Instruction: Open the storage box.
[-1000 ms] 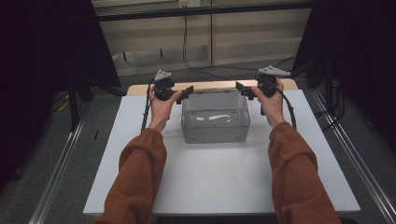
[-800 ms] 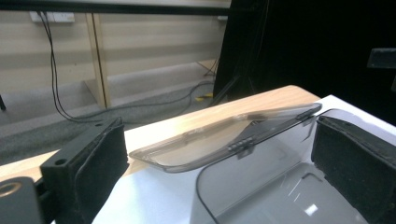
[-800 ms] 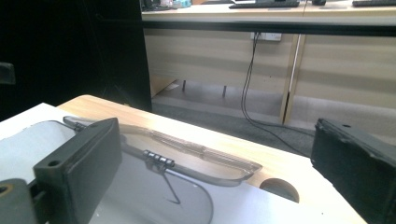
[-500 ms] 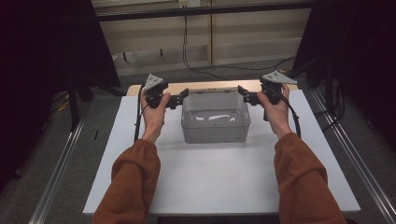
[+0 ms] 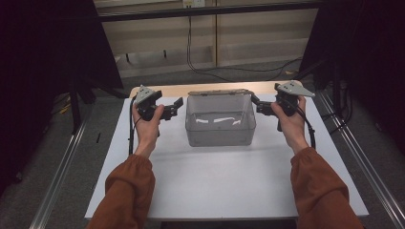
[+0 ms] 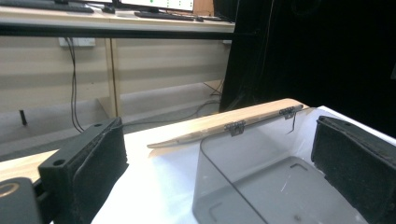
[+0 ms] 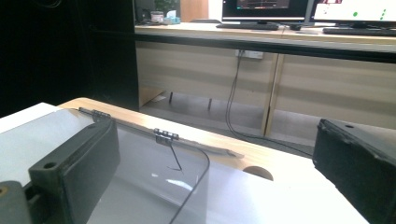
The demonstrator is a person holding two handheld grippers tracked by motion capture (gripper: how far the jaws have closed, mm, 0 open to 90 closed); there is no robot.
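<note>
A: High view: a clear plastic box [image 5: 220, 120] is seen at the far middle of the bench [image 5: 224, 181], lid folded back. The left gripper [image 5: 173, 109] and right gripper [image 5: 255, 104] are held just beside its two ends, not touching.

B: Left gripper view?

A: Jaws are spread wide; the box's near corner [image 6: 261, 182] is framed between them, nothing gripped. The hinged lid [image 6: 224, 126] is seen lying behind.

B: Right gripper view?

A: Same: jaws wide, box wall [image 7: 154, 186] between, nothing held.

B: Progress?

A: Box judged opened; grasping or closing is left.
</note>
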